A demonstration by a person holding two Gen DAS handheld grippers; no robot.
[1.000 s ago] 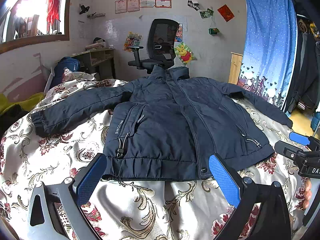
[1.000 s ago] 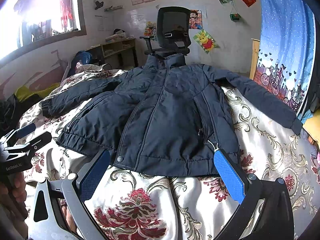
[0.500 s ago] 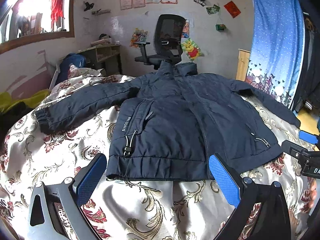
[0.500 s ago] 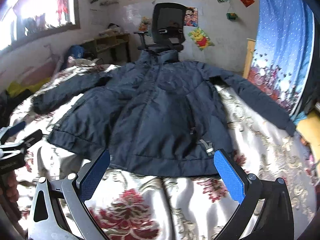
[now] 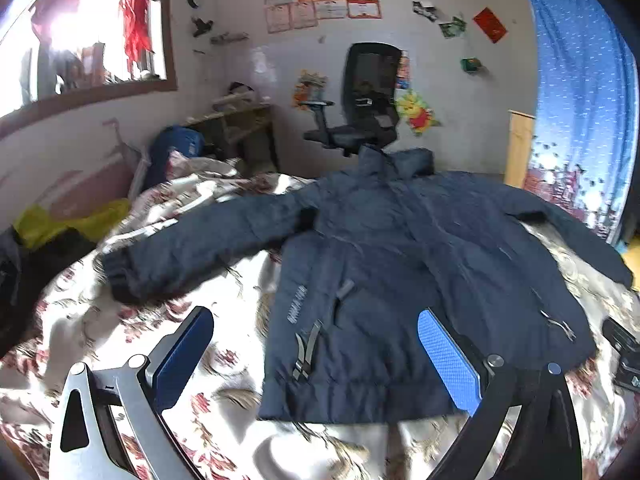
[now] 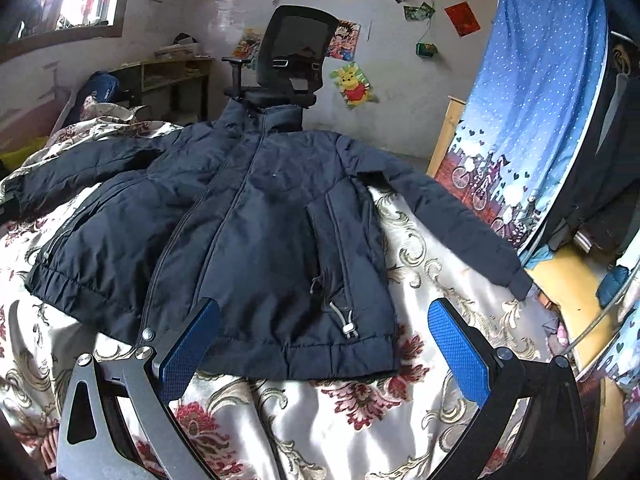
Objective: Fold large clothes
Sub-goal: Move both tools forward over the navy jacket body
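A large dark navy padded jacket point(image 5: 400, 264) lies flat, front up and zipped, on a floral bedspread point(image 5: 100, 344), sleeves spread to both sides. It also shows in the right wrist view point(image 6: 248, 232). My left gripper point(image 5: 316, 360) is open and empty, above the hem at the jacket's left half. My right gripper point(image 6: 324, 348) is open and empty, above the hem at the jacket's right half. The right sleeve point(image 6: 452, 216) reaches toward the bed's right edge. The right gripper's tip point(image 5: 624, 352) shows at the far right of the left wrist view.
A black office chair point(image 6: 288, 60) stands behind the bed by the wall. A blue curtain point(image 6: 532, 112) hangs at the right. A desk point(image 5: 240, 128) and a blue bag point(image 5: 176, 148) stand at the back left. Yellow cloth point(image 5: 68, 224) lies at the left.
Both grippers have moved forward over the hem and apart: the left camera shifted left, the right camera shifted right. The jacket has not moved.
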